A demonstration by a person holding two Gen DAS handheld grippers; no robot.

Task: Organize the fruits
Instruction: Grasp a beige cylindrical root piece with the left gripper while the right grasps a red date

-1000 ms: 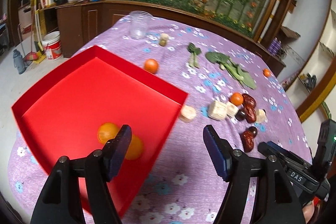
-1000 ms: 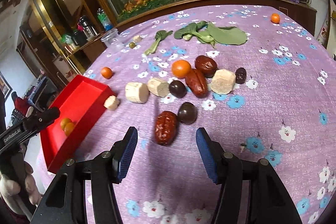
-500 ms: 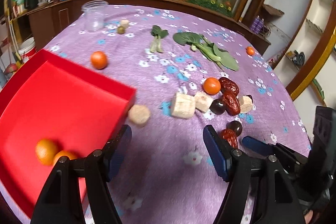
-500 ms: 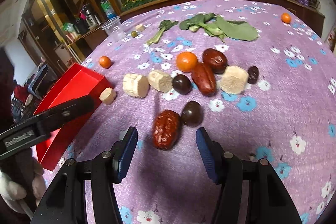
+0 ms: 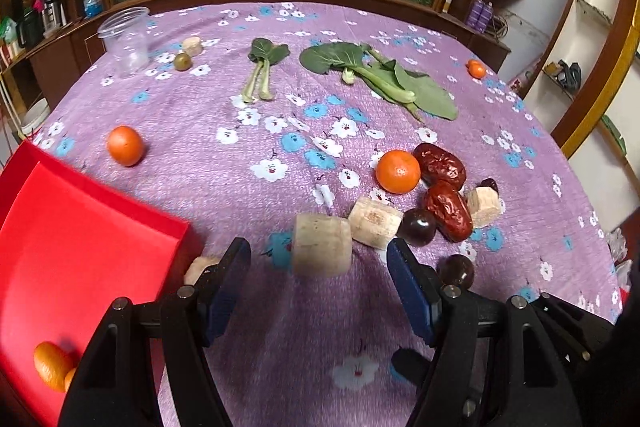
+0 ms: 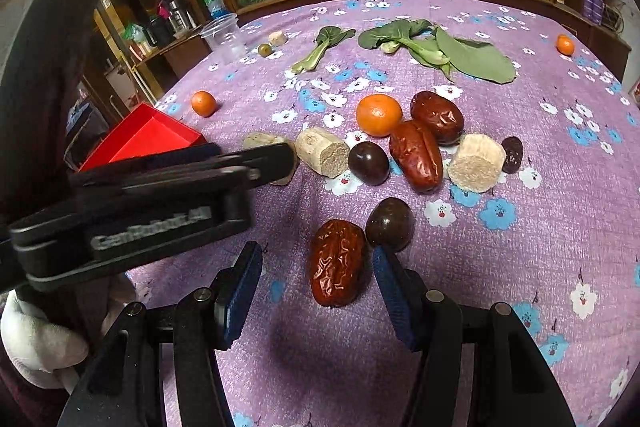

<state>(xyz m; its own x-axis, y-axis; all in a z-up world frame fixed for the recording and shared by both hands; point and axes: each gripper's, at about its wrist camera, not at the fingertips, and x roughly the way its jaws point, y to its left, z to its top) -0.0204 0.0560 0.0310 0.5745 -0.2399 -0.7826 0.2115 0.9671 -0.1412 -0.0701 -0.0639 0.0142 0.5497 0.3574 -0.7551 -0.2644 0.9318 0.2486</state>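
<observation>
Here the left gripper [image 5: 318, 277] has its fingers spread, a pale cut chunk [image 5: 322, 245] lying between their tips on the desk [image 5: 280, 327]. The right gripper [image 6: 318, 287], likewise spread, frames a red date [image 6: 337, 267] between its fingers.

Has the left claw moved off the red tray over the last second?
Yes. The left claw has swung right, away from the red tray, which now sits at the view's left edge, and now frames a pale chunk on the cloth.

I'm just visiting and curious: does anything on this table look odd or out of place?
Yes. Among the fruit on the purple flowered tablecloth lie loose green leafy vegetables and an upright clear plastic cup. Only two oranges sit in the red tray.
</observation>
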